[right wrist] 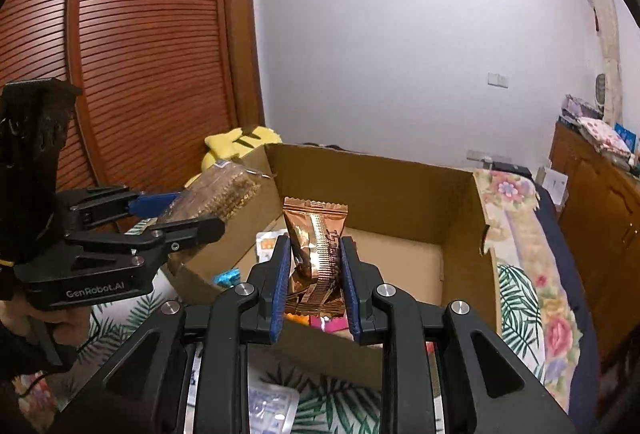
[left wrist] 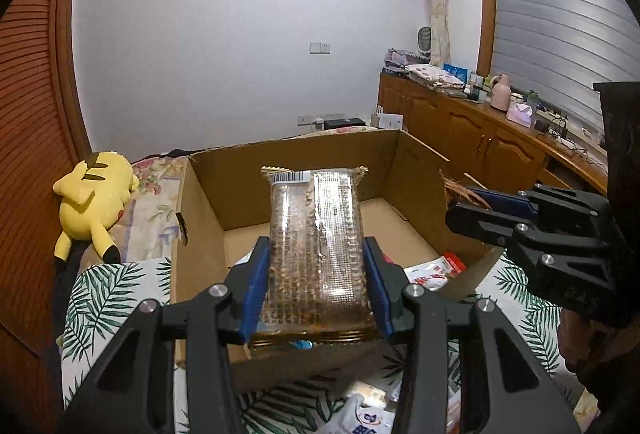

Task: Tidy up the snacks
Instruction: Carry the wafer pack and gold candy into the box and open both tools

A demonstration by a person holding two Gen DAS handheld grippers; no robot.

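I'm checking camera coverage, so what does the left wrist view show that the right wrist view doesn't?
Only the left wrist view: the whole yellow Pikachu plush, the long wooden cabinet with its cluttered top, and the shuttered window.

Only the right wrist view: the copper foil snack pouch seen head-on in the right claw.

Both: the cardboard box, the clear cracker pack in the left claw, and the leaf-print cloth.
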